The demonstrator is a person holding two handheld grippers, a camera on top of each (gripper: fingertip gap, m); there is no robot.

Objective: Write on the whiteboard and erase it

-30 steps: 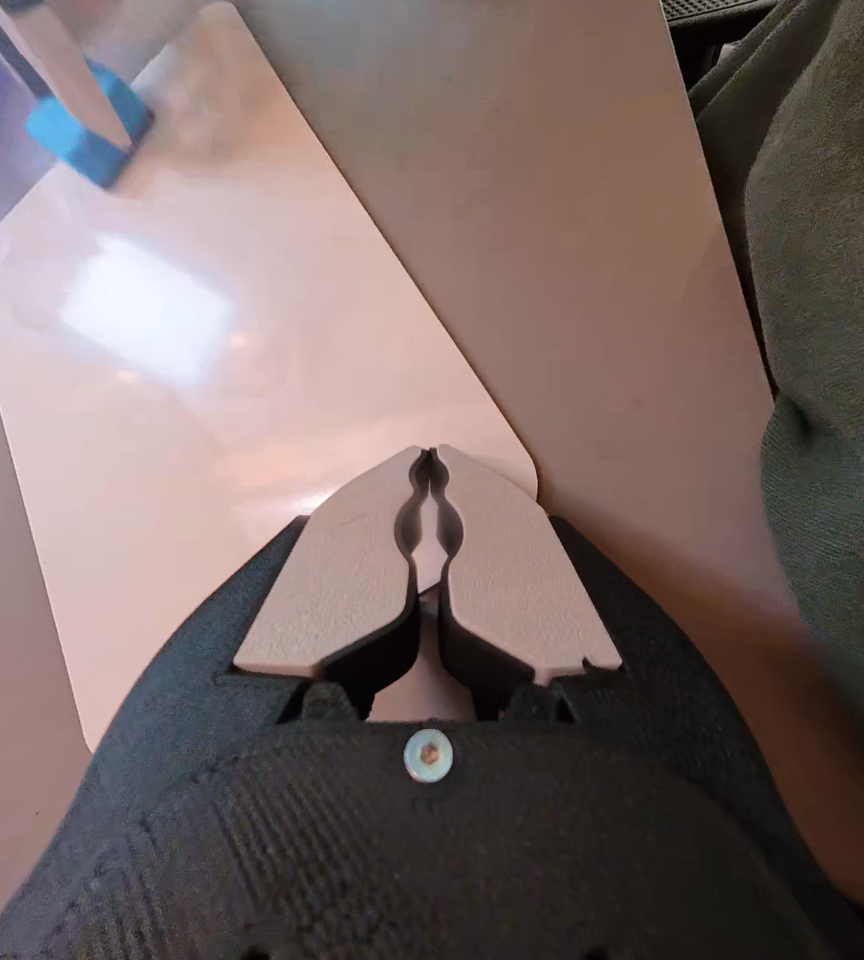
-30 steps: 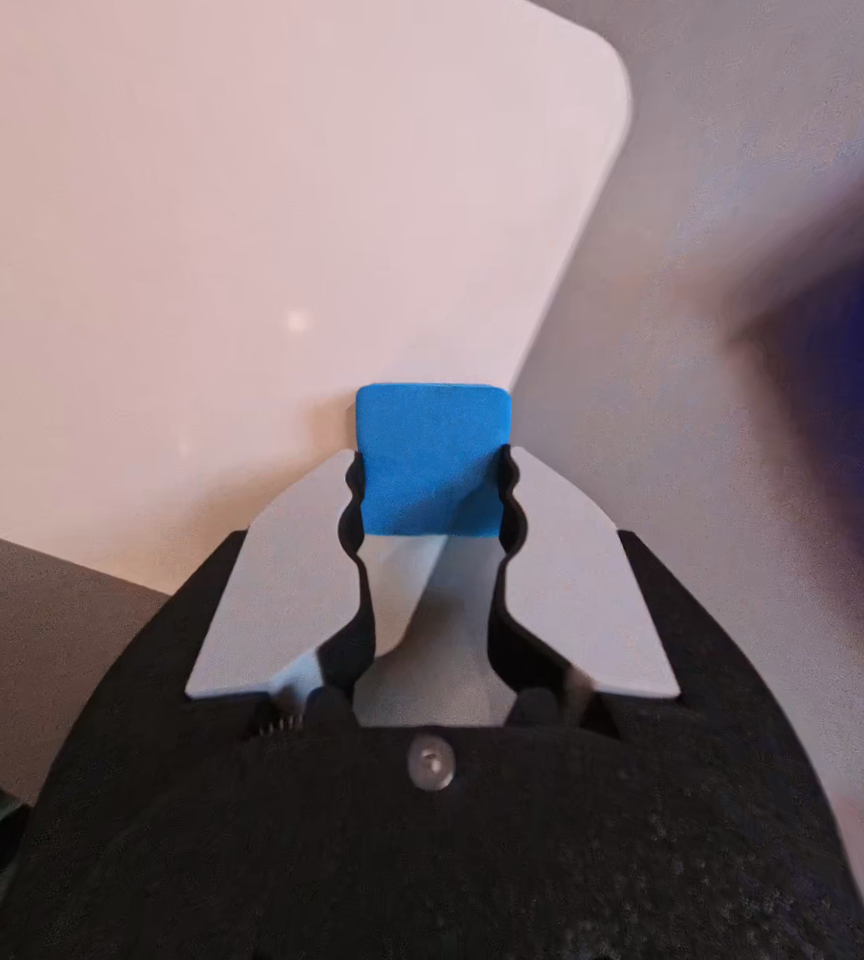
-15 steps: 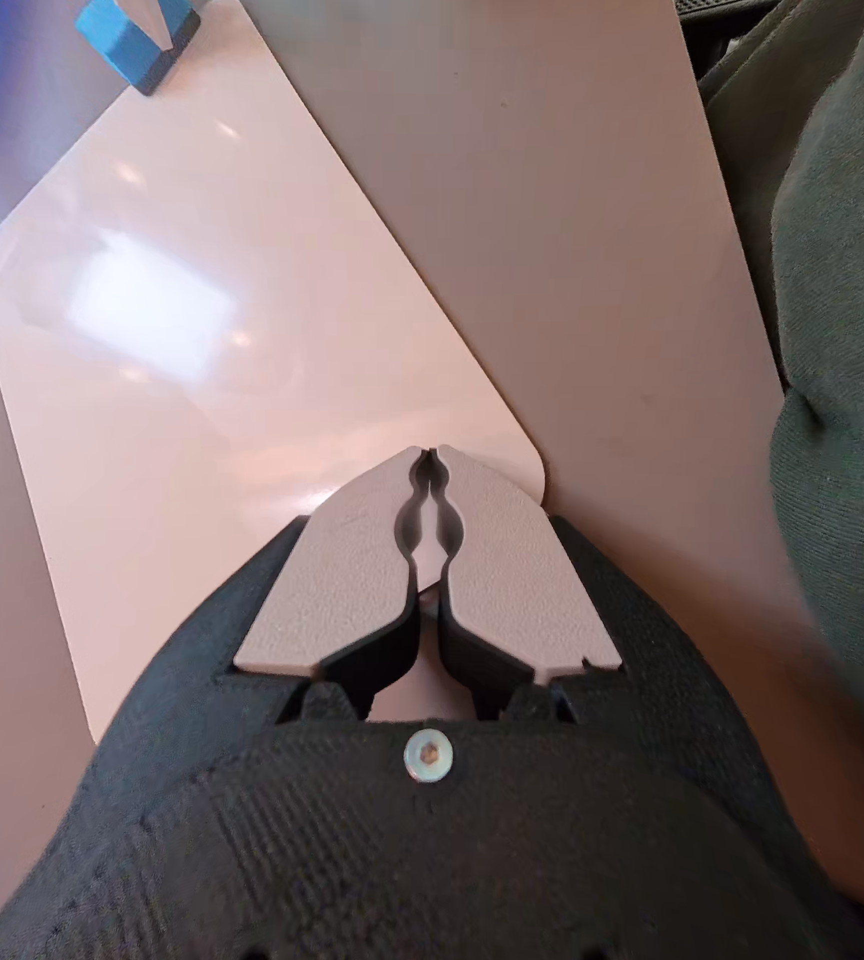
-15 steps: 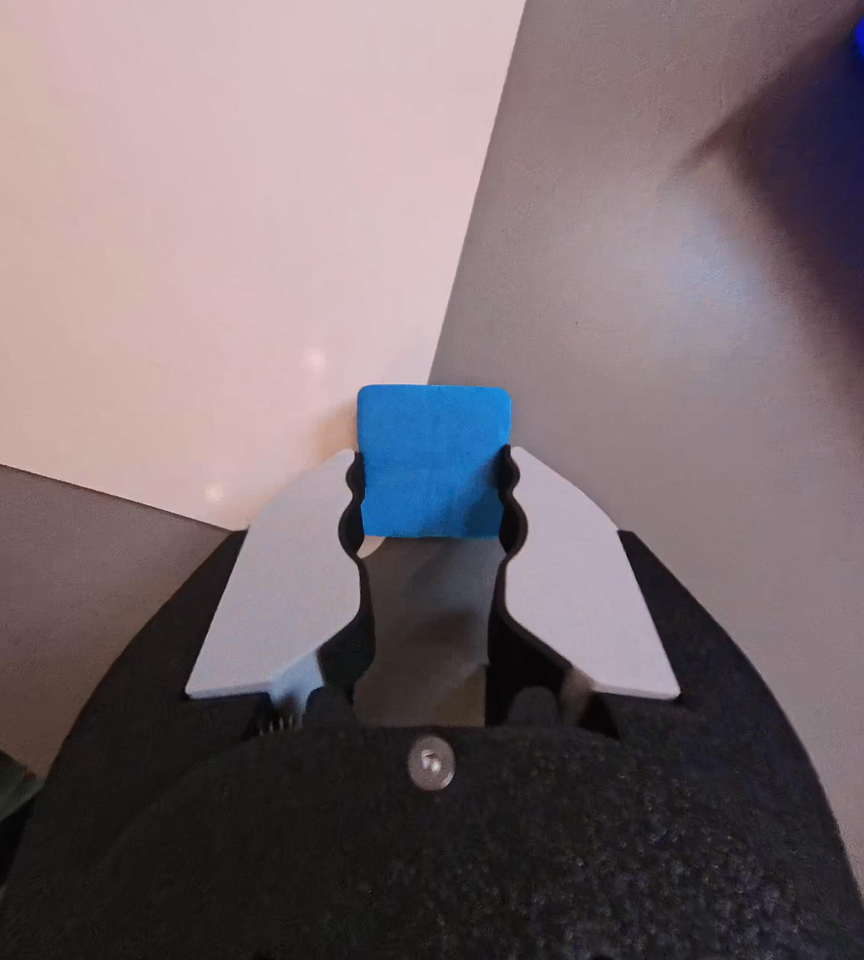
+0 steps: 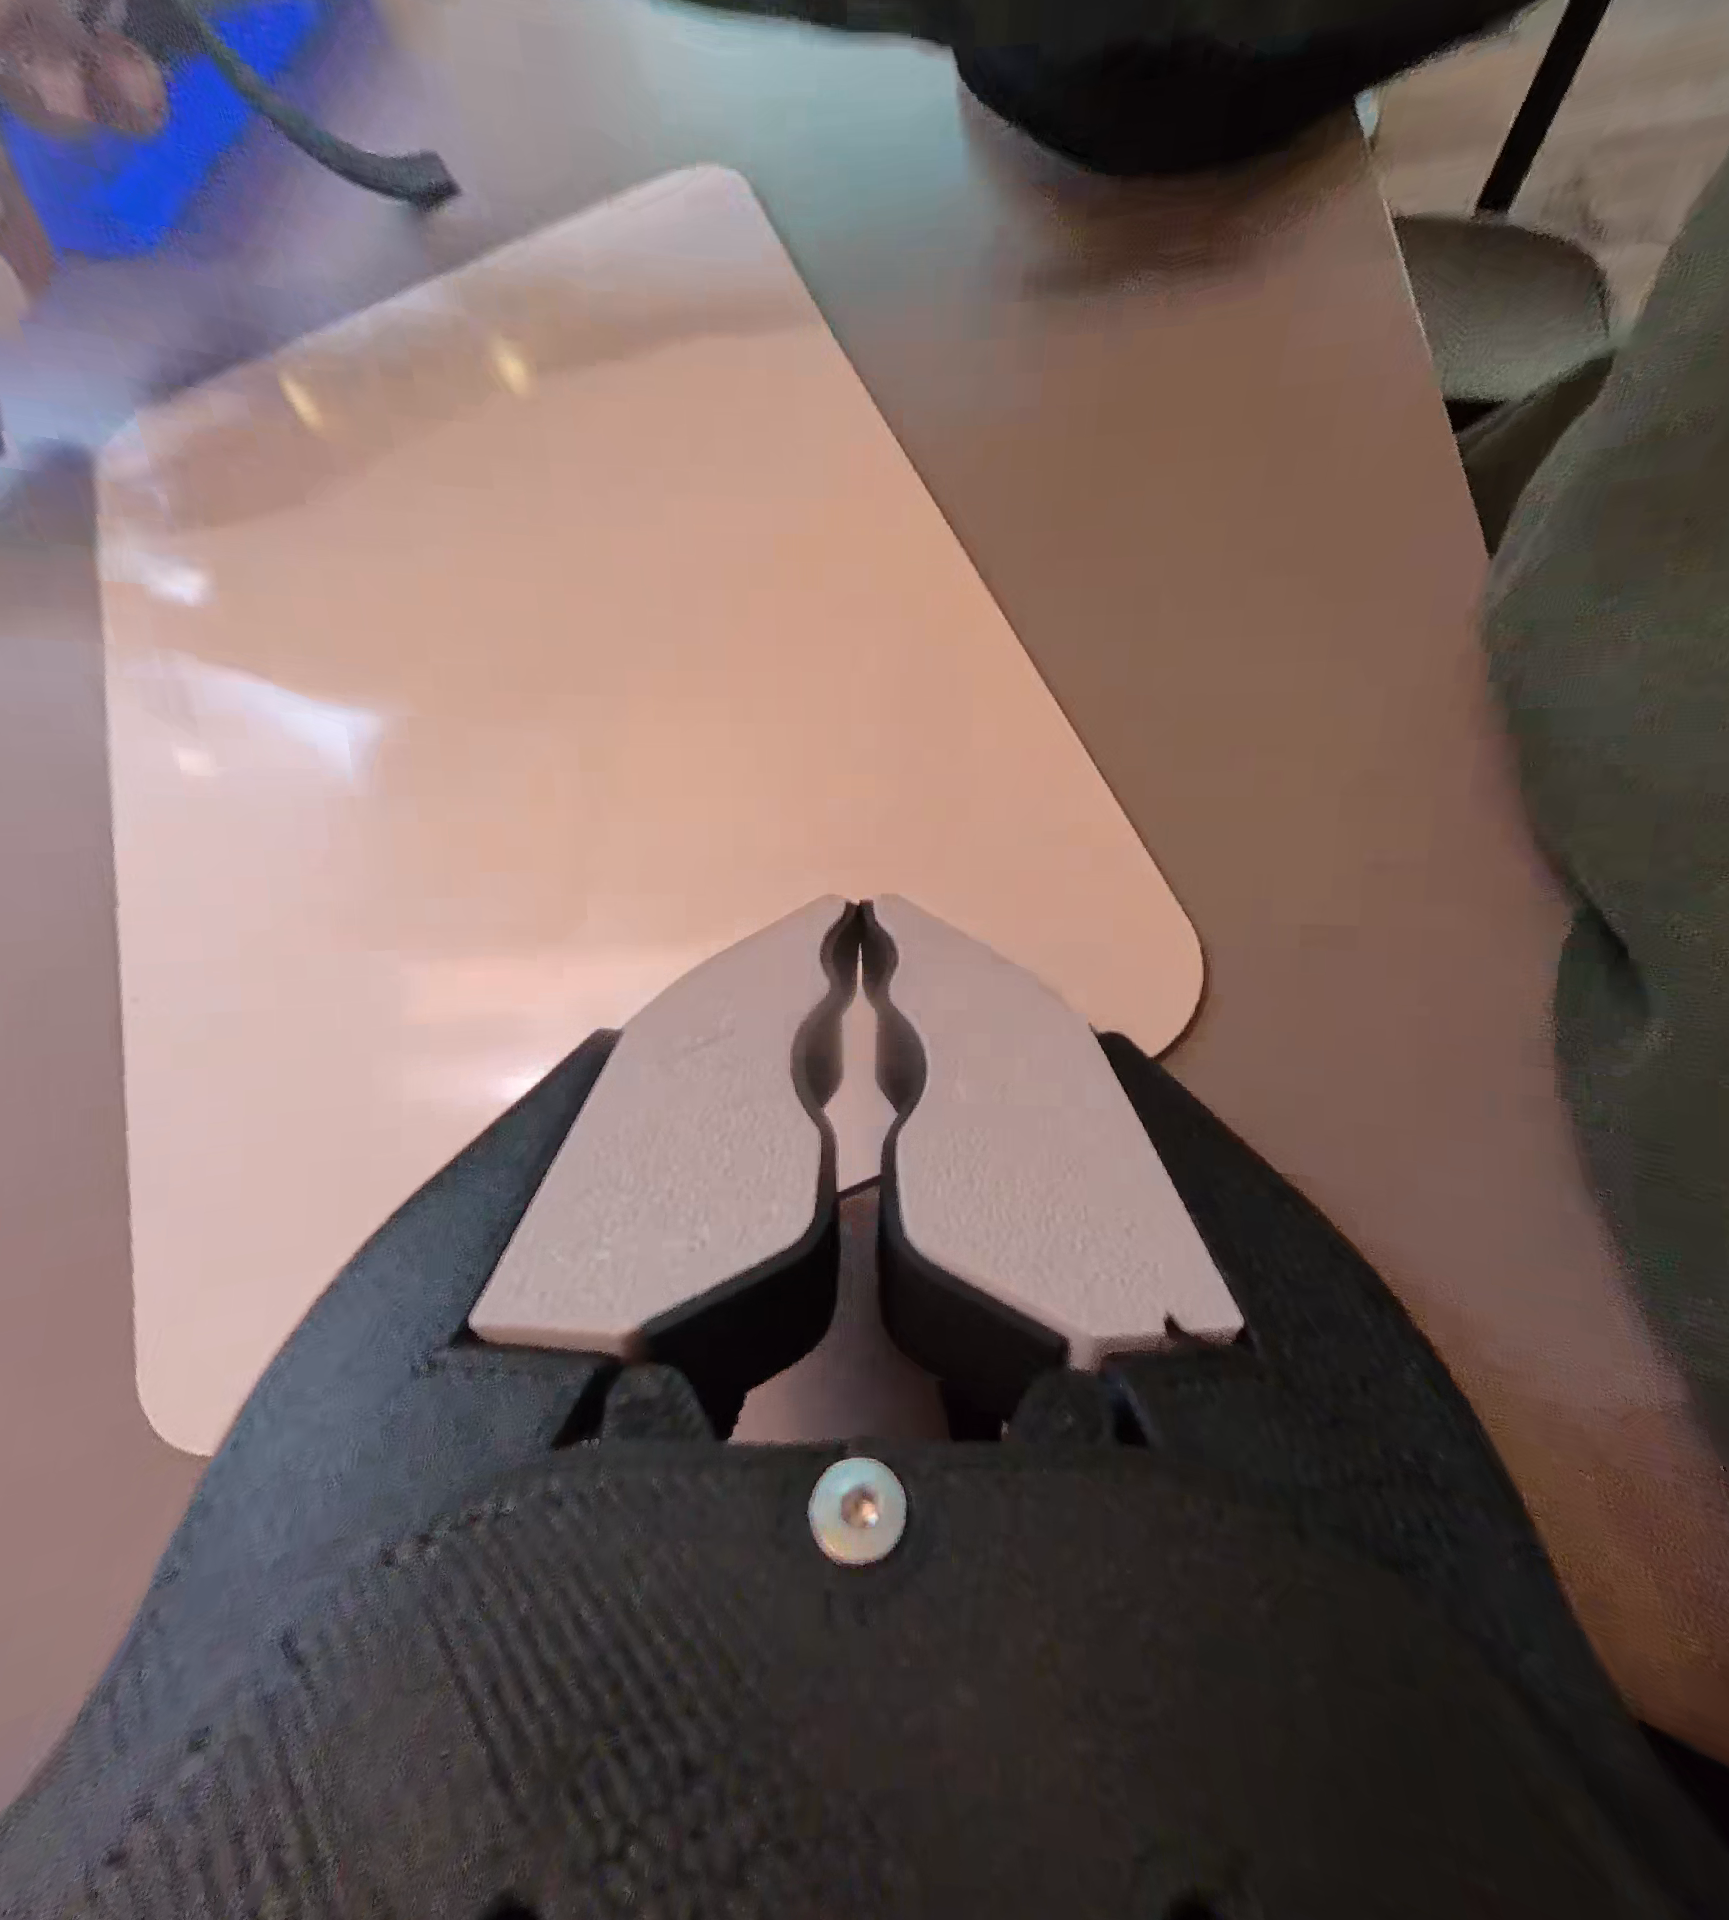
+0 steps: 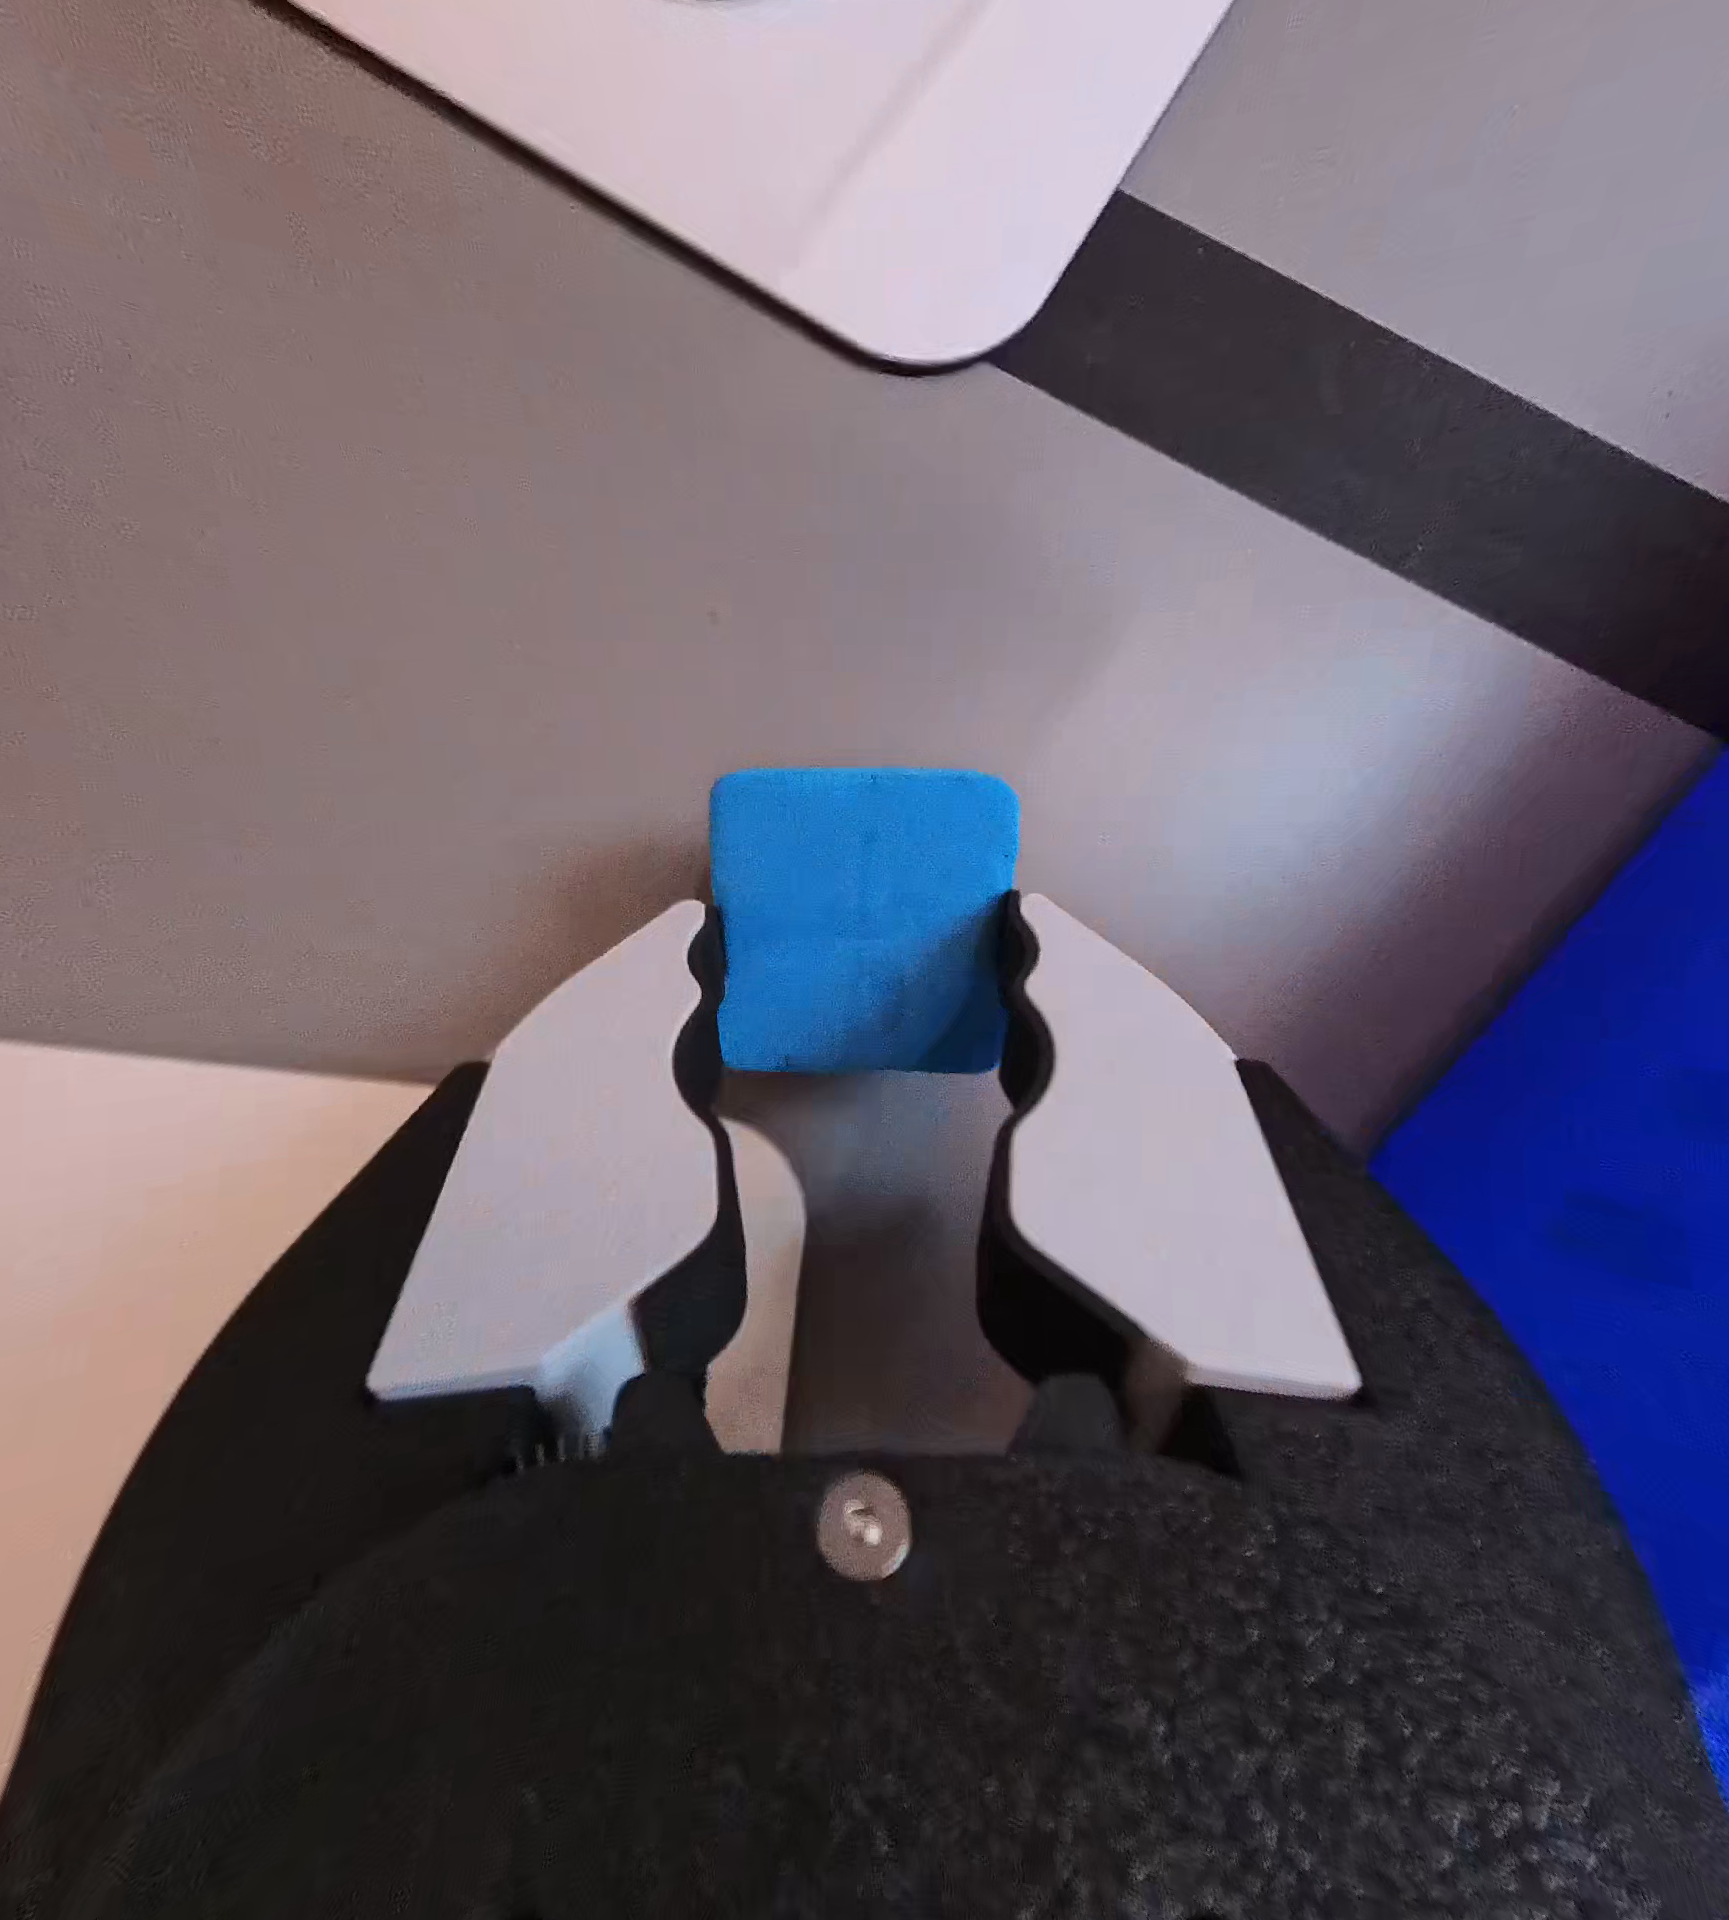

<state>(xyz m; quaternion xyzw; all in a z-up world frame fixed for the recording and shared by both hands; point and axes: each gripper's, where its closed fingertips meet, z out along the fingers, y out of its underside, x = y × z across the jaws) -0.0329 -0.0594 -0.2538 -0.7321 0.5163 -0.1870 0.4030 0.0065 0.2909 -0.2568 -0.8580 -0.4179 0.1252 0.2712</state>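
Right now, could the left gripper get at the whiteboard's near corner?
Probably yes. The left gripper, jaws shut with nothing between them, hangs over the whiteboard beside that rounded corner, and the board's surface there is bare.

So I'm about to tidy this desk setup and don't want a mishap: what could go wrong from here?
1. The right gripper grips only the near part of the blue eraser; the far part sticks out, so a bump on the table might twist it loose.
2. The left gripper is shut and empty above the whiteboard near its corner; pressing down there could tip or slide the board.
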